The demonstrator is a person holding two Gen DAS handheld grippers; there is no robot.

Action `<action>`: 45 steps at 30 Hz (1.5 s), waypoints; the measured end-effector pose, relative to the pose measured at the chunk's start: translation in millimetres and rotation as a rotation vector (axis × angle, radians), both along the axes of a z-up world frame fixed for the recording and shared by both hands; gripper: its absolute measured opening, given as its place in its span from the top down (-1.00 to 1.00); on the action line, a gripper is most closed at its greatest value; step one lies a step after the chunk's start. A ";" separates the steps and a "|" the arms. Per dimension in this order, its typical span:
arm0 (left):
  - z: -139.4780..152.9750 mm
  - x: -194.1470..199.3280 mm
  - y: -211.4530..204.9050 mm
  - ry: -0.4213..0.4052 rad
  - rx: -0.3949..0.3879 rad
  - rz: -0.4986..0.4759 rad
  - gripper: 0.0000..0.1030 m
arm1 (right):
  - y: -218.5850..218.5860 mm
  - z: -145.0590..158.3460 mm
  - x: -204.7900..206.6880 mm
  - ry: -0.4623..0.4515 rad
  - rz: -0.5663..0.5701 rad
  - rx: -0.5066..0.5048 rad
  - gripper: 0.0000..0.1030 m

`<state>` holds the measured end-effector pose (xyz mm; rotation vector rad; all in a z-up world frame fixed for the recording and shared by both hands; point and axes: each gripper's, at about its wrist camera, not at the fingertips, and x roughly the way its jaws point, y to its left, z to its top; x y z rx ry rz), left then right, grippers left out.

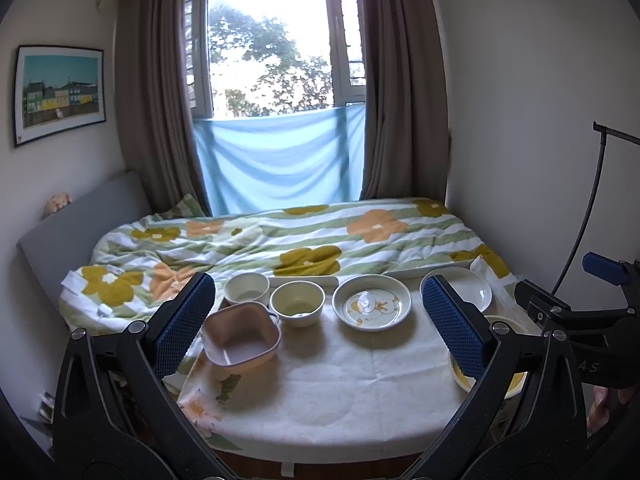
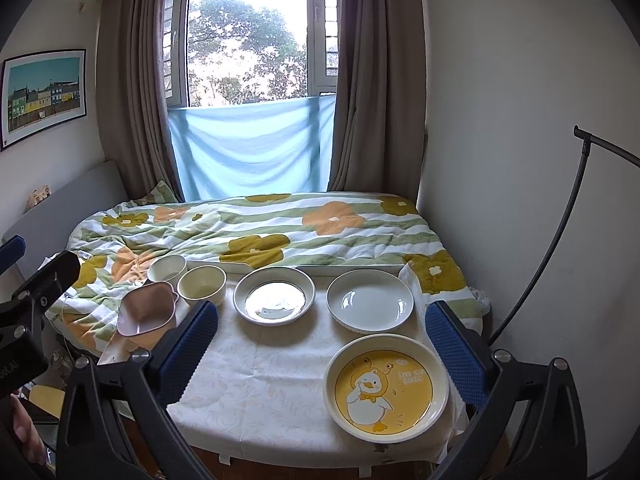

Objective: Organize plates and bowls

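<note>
Both wrist cameras look forward between their open tongs, down over the bench [image 2: 256,380] toward the window [image 2: 248,40]. The left view sits further left; both share the dishes, bed and curtains.

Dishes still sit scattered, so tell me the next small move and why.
Probably lower the open right gripper onto the yellow duck plate. It lies nearest, between the open fingers, apart from the white plate, and nothing is stacked yet.

home bedroom: bed w/ floral duvet [image 2: 256,236], curtained window [image 2: 244,40], framed pic [image 2: 42,94] on wall.
</note>
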<state>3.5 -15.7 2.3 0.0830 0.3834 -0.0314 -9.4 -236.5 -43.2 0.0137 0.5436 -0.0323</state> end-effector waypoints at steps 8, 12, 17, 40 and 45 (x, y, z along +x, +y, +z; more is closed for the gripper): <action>-0.7 0.1 -0.5 0.000 0.000 0.001 -0.99 | 0.6 -0.1 0.1 0.000 -0.001 0.000 -0.99; -1.2 0.4 0.5 0.001 -0.002 -0.001 -0.99 | 0.7 0.0 0.3 0.001 -0.001 0.000 -0.99; -2.3 0.8 0.2 0.001 -0.002 -0.001 -0.99 | 1.6 0.0 0.5 0.001 -0.001 -0.001 -0.99; -36.6 50.1 -21.5 0.166 0.002 -0.251 -0.99 | -24.2 -36.0 -2.8 0.120 -0.115 0.057 -0.99; -72.1 88.0 -59.4 0.285 -0.013 -0.380 -0.99 | -72.0 -73.1 -2.1 0.203 -0.193 0.117 -0.99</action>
